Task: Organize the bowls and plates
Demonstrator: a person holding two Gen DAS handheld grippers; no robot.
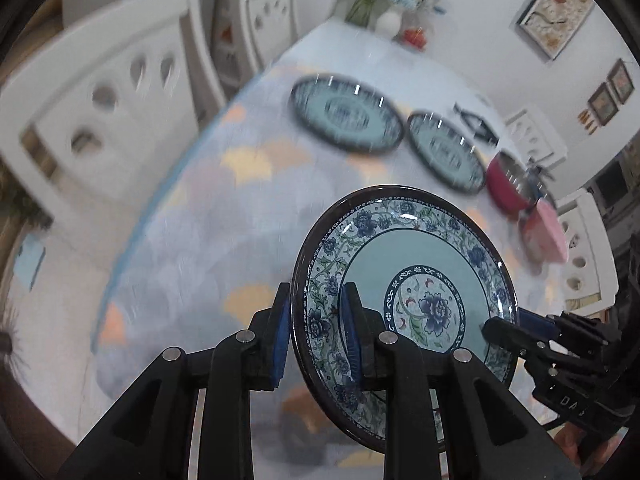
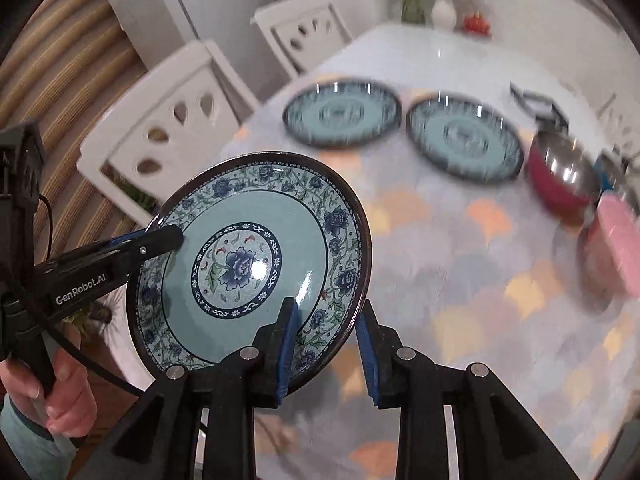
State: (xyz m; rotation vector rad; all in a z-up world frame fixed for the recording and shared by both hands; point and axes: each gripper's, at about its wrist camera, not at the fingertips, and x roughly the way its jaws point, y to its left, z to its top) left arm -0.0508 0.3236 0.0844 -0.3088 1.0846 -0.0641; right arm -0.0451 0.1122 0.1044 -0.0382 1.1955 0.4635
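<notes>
A blue floral plate [image 1: 416,264] [image 2: 248,256] hangs tilted above the table [image 1: 192,220] [image 2: 460,248], gripped at two sides of its rim. My left gripper [image 1: 316,332] is shut on the plate's left rim, one pad on its face and one behind it. My right gripper [image 2: 326,340] is shut on the opposite rim. Each gripper shows in the other's view: the right gripper [image 1: 506,322] at the plate's right edge, the left gripper [image 2: 160,236] at its left edge. Two matching plates [image 1: 348,114] [image 1: 446,152] [image 2: 342,114] [image 2: 464,142] lie flat side by side farther back.
A red bowl [image 1: 506,184] [image 2: 560,172] and a pink bowl [image 1: 548,236] [image 2: 616,244] sit at the right. A black object [image 2: 536,106] lies behind them. A vase [image 2: 444,12] stands at the far end. White chairs [image 1: 104,112] [image 2: 172,128] line the left edge. A hand [image 2: 68,392] holds the left gripper.
</notes>
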